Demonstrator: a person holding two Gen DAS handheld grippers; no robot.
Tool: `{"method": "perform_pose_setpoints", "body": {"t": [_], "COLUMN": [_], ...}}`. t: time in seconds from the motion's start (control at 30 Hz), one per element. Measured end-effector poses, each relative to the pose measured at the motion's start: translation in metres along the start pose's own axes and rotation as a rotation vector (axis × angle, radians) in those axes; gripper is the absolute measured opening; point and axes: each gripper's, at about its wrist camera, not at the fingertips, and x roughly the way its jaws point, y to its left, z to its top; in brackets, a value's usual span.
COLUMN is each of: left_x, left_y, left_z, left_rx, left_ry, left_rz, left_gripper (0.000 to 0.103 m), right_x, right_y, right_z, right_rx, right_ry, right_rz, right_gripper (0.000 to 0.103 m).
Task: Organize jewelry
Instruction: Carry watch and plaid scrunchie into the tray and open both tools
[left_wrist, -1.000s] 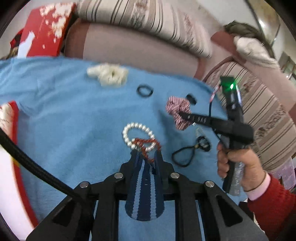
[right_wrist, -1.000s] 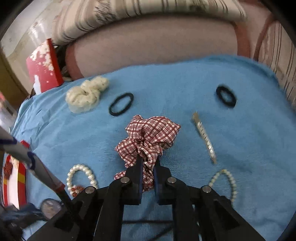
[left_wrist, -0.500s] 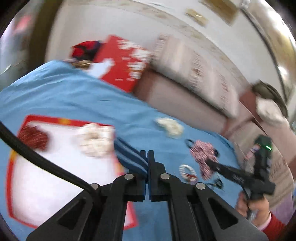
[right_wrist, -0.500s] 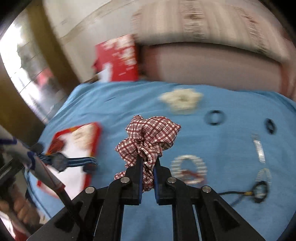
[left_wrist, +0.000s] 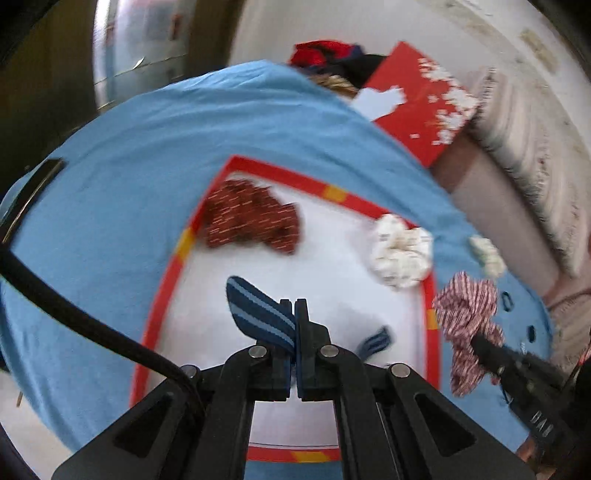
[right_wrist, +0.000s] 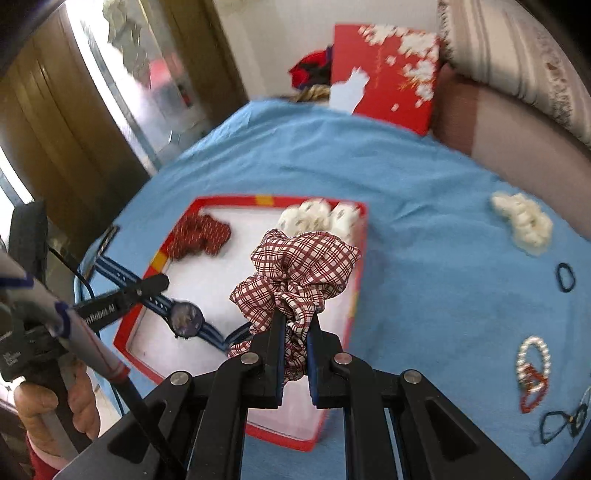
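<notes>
My left gripper (left_wrist: 295, 319) is shut on the blue striped strap of a wristwatch (left_wrist: 258, 317), which hangs over the white floor of a red-rimmed box (left_wrist: 280, 173). In the right wrist view the watch (right_wrist: 186, 315) dangles from the left gripper (right_wrist: 159, 282) just above the box (right_wrist: 229, 201). My right gripper (right_wrist: 295, 325) is shut on a red plaid scrunchie (right_wrist: 299, 266), held over the box's right side. The left wrist view shows that scrunchie (left_wrist: 465, 314) at the box's right rim. A dark red scrunchie (left_wrist: 251, 221) and a white one (left_wrist: 400, 251) lie inside the box.
On the blue cloth to the right lie a cream scrunchie (right_wrist: 524, 223), a black hair tie (right_wrist: 565, 278), a pearl bracelet with red beads (right_wrist: 533, 363) and a black cord (right_wrist: 561, 424). A red box lid (right_wrist: 384, 74) leans against the sofa behind.
Both grippers swung left from the loose jewelry on the cloth to above the red-rimmed box. The left carried the watch along, the right the plaid scrunchie.
</notes>
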Motion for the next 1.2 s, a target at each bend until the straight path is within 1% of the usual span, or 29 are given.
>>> {"method": "perform_pose_setpoints", "body": {"t": [0.07, 0.2, 0.23, 0.27, 0.3, 0.33, 0.37, 0.43, 0.53, 0.6, 0.7, 0.83, 0.9, 1.13, 1.2], "left_x": [0.000, 0.001, -0.002, -0.004, -0.008, -0.011, -0.017, -0.026, -0.030, -0.030, -0.029, -0.025, -0.023, -0.022, -0.021], "left_y": [0.015, 0.040, 0.046, 0.051, 0.055, 0.059, 0.062, 0.066, 0.066, 0.064, 0.058, 0.057, 0.057, 0.057, 0.055], "left_z": [0.000, 0.003, 0.004, 0.005, 0.006, 0.008, 0.008, 0.008, 0.007, 0.007, 0.008, 0.010, 0.011, 0.012, 0.012], "left_rx": [-0.036, -0.111, -0.131, -0.147, -0.166, -0.184, -0.205, -0.228, -0.237, -0.230, -0.218, -0.226, -0.230, -0.234, -0.228], "left_ry": [0.009, 0.003, -0.007, -0.014, -0.025, -0.041, -0.069, -0.115, -0.148, -0.156, -0.155, -0.150, -0.146, -0.145, -0.144], "left_rz": [0.025, 0.127, 0.135, 0.125, 0.102, 0.084, 0.073, 0.065, 0.045, 0.037, 0.038, 0.033, 0.033, 0.032, 0.034], "left_gripper": [0.001, 0.003, 0.009, 0.015, 0.030, 0.041, 0.042, 0.043, 0.044, 0.044, 0.044, 0.045, 0.045, 0.045, 0.045], "right_x": [0.013, 0.029, 0.032, 0.034, 0.036, 0.040, 0.042, 0.047, 0.053, 0.058, 0.065, 0.065, 0.061, 0.034, 0.031], "right_y": [0.003, 0.009, 0.009, 0.010, 0.009, 0.007, 0.006, 0.003, 0.002, 0.002, 0.003, 0.013, 0.019, 0.021, 0.020], "right_z": [-0.005, -0.016, -0.018, -0.020, -0.019, -0.018, -0.018, -0.014, -0.007, -0.002, 0.001, -0.010, -0.018, -0.048, -0.055], "right_rx": [0.005, 0.003, -0.001, -0.002, -0.002, 0.002, 0.004, 0.002, -0.007, -0.016, -0.013, -0.064, -0.086, -0.059, -0.044], "right_ry": [0.029, 0.066, 0.070, 0.072, 0.074, 0.079, 0.080, 0.075, 0.071, 0.069, 0.091, 0.115, 0.126, 0.153, 0.162], "right_rz": [-0.003, -0.035, -0.052, -0.066, -0.076, -0.087, -0.093, -0.115, -0.132, -0.149, -0.138, -0.144, -0.131, -0.047, -0.037], "right_gripper": [0.010, 0.010, 0.010, 0.010, 0.010, 0.010, 0.010, 0.011, 0.011, 0.012, 0.012, 0.012, 0.012, 0.012, 0.015]}}
